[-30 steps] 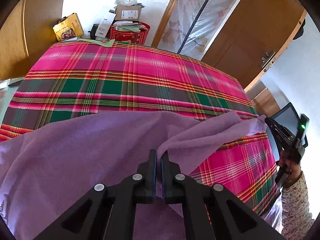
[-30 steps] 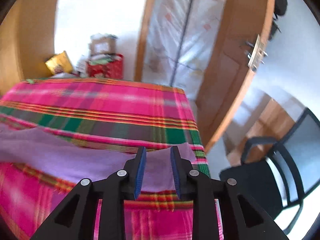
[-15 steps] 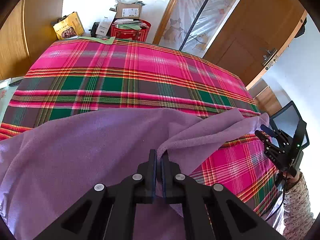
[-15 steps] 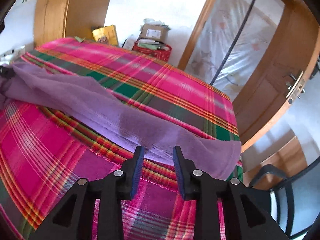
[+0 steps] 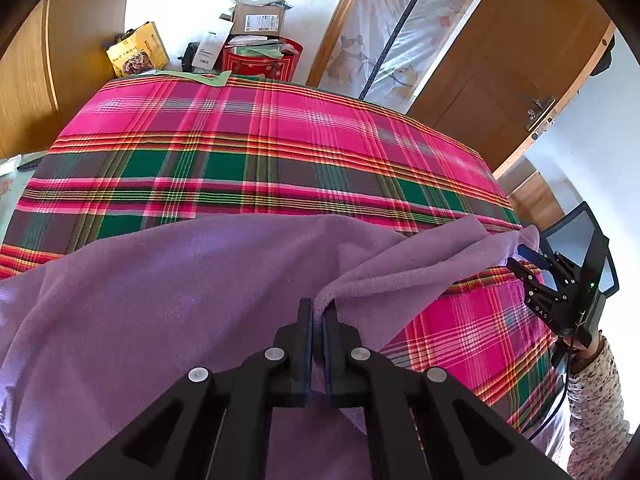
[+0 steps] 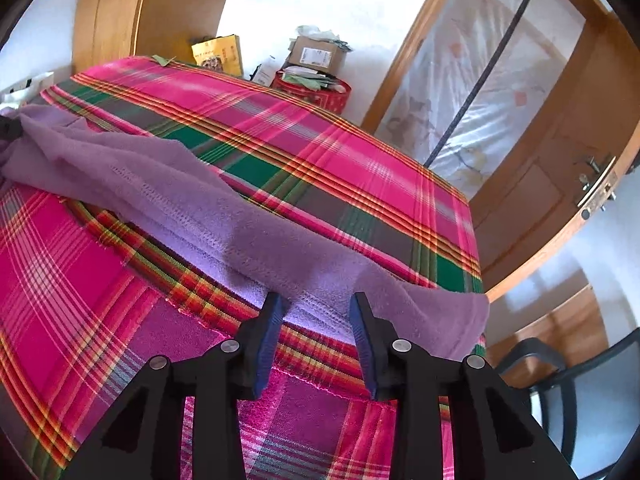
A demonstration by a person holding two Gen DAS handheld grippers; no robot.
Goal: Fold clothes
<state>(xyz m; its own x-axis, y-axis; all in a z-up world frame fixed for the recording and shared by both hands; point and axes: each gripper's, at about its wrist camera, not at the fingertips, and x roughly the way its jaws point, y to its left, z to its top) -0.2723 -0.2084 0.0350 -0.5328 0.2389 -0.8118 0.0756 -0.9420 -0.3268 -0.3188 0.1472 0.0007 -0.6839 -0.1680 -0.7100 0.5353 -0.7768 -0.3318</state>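
Second corner sought as a soft purple fleece garment [image 5: 168, 304] lies spread over a table draped in pink, green and orange plaid cloth [image 5: 256, 148].

The garment covers the cloth ahead of and beneath the left gripper [image 5: 318, 312], whose jaws are clamped together on a raised fold of its hem. The right gripper [image 6: 316, 320] hovers with jaws apart just short of the stitched, napped edge near the far corner; the grasp appears not yet made. Next, it likely must advance, straddle that edge and close before any fold.
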